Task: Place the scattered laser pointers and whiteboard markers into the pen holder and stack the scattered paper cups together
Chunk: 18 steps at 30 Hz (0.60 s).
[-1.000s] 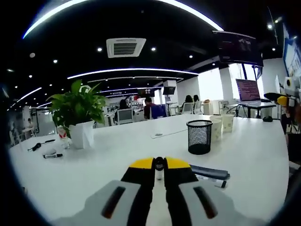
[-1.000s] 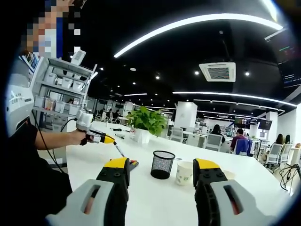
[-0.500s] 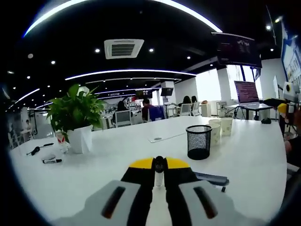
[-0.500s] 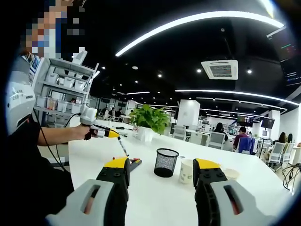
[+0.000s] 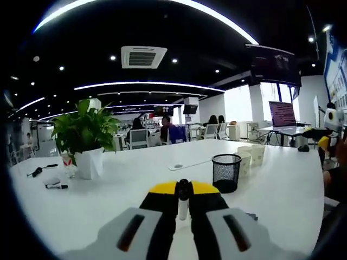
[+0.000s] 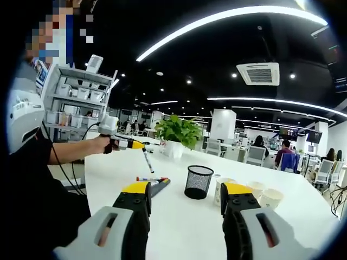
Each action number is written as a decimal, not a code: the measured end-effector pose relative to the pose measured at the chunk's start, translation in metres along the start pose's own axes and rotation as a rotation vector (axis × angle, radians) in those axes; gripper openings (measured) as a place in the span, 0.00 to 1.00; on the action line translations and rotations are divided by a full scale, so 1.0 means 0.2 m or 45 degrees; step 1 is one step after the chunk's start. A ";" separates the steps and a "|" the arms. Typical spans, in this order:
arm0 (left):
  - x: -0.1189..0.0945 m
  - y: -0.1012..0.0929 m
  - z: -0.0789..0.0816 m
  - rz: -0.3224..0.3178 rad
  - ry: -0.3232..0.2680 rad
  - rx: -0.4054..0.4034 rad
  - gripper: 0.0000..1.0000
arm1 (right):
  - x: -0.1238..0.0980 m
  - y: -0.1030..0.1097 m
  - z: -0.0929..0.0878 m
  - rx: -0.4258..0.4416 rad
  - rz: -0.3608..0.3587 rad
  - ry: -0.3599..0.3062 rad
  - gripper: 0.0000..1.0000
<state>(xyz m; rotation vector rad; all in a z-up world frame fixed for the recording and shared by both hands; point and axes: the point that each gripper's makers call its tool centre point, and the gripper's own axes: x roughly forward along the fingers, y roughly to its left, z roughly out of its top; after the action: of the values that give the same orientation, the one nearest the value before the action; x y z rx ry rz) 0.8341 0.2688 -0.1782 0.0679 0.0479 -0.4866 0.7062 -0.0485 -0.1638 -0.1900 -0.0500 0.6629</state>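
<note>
Left gripper (image 6: 142, 145) pinches a whiteboard marker (image 6: 147, 161) above the table (image 6: 179, 227), its long axis steep, tip slanting down toward the mesh pen holder (image 6: 198, 182) mid-table. Right gripper (image 6: 184, 197) jaws spread wide, holding nothing. More markers (image 6: 154, 181) lie flat near the table's near edge, long axes roughly along it. Paper cups (image 6: 271, 197) stand just beside the holder.

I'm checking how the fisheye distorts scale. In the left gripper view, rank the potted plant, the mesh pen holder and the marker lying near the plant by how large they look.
1. potted plant, by far the largest.
2. mesh pen holder, clearly smaller.
3. marker, a thin sliver left of the plant's pot.
The pen holder may sit nearer the camera, so true sizes stay unsure.
</note>
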 end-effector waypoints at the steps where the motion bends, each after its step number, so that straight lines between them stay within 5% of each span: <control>1: 0.00 -0.01 0.01 -0.007 -0.003 -0.006 0.10 | 0.00 0.00 0.00 -0.008 0.002 0.009 0.54; 11: 0.01 -0.04 0.07 -0.061 0.007 0.041 0.10 | -0.01 0.00 -0.04 0.021 0.031 0.045 0.54; 13: 0.01 -0.04 0.08 -0.097 0.004 -0.012 0.10 | -0.01 0.01 -0.05 0.027 0.043 0.052 0.54; 18: 0.00 -0.04 0.15 -0.099 -0.015 0.009 0.10 | -0.01 0.07 -0.06 0.060 0.127 0.060 0.56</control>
<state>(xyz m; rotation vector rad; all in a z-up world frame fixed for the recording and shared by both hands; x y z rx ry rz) 0.8309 0.2601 -0.1489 0.0706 0.0374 -0.5647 0.6985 -0.0409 -0.1778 -0.1635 0.0206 0.7578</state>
